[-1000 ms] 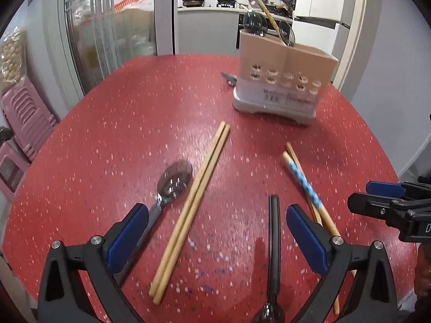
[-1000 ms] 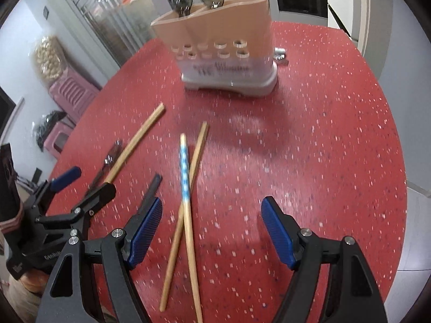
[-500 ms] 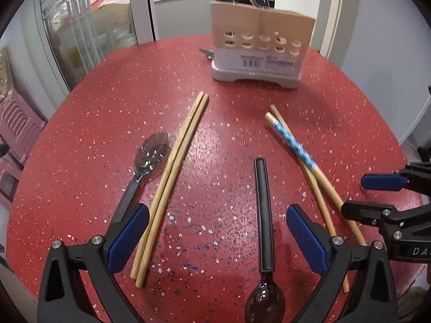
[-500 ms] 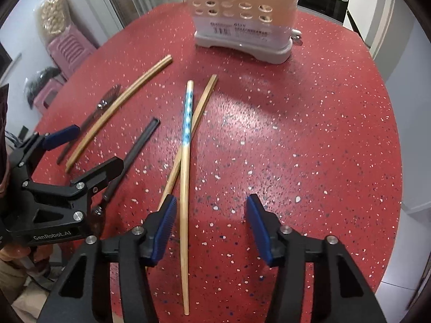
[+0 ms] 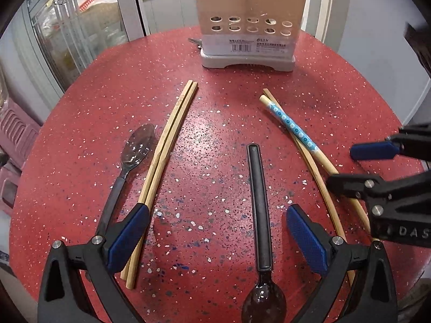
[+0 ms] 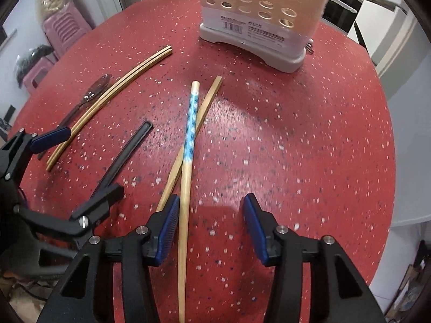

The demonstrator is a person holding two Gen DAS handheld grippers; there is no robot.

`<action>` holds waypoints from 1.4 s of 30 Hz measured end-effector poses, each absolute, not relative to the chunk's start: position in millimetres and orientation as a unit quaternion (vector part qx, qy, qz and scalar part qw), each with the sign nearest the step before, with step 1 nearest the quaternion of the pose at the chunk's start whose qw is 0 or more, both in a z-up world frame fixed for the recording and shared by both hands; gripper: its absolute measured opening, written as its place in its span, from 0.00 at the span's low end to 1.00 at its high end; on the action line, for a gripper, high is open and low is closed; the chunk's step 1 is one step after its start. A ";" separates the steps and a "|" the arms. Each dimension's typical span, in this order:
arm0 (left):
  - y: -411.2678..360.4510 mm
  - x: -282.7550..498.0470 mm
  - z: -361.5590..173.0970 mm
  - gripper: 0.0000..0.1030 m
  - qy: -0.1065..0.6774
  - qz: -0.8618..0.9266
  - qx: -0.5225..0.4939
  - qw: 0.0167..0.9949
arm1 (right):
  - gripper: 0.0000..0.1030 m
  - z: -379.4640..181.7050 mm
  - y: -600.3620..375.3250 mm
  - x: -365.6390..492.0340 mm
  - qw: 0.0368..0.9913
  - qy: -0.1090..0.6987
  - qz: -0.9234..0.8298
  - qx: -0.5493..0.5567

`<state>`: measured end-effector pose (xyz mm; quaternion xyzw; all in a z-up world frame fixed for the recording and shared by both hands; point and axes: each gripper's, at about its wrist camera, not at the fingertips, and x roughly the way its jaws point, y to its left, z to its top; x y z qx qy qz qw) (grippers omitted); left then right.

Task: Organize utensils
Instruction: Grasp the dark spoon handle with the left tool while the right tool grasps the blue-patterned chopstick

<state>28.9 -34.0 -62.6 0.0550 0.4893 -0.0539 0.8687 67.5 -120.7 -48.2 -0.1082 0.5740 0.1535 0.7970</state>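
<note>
On a red speckled table, the left gripper is hovering with jaws spread wide over a black-handled spoon at the lower centre. The right gripper is narrowing its jaws — pads not yet touching — around a blue-patterned chopstick, itself crossing a plain chopstick. The utensil holder is standing at the top centre.

Utensil holder stands near tabletop's far edge. In front, left to right: spoon, chopstick pair just beside it, second spoon mid-table, crossed chopstick pair toward the right edge.
</note>
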 end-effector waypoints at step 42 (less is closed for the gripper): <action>-35.9 40.2 -22.7 0.36 0.464 -0.157 -0.002 0.872 | 0.08 7.3 -176.2 66.7 0.845 0.497 0.199 0.003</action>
